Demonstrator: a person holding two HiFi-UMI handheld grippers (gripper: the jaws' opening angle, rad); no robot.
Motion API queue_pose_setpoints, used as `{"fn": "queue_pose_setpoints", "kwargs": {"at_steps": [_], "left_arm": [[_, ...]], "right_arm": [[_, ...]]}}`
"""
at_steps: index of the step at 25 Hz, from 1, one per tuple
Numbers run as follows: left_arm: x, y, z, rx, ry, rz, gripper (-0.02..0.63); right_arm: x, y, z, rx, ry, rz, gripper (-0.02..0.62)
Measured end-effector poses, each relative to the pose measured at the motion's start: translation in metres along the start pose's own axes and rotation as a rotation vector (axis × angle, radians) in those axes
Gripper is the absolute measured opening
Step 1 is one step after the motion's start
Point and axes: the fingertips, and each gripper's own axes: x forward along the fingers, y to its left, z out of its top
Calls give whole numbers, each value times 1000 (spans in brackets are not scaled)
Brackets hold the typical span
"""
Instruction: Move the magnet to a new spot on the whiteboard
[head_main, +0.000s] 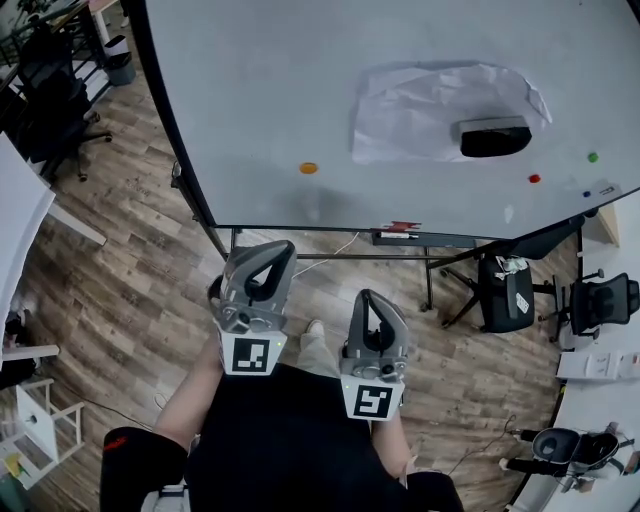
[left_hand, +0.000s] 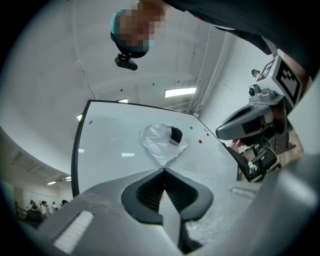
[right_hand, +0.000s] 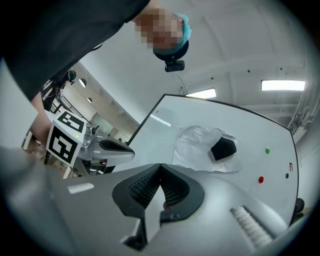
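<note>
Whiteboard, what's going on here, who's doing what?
A person stands facing the whiteboard with a gripper in each hand. The left gripper and right gripper are both shut and empty, held short of the board and touching nothing. On the board sit an orange magnet, a crumpled paper under a black eraser, a red magnet and a green magnet. No magnet has been picked up yet.

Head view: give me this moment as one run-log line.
phase: pre-grasp | left hand-held gripper: shut, empty | right hand-held gripper: shut, empty | orange magnet: on whiteboard, untouched
</note>
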Motion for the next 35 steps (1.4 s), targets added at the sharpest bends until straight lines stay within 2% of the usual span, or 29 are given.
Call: {"fn": "queue_pose_setpoints", "kwargs": {"at_steps": [18,35], "left_arm": [[58,12,-39,2,92,147,0],[81,18,-69,-24,160,270,0]], "right_arm": [[48,-37,-42,17,9,154,2],[72,-44,-63,18,-17,281,2]]}}
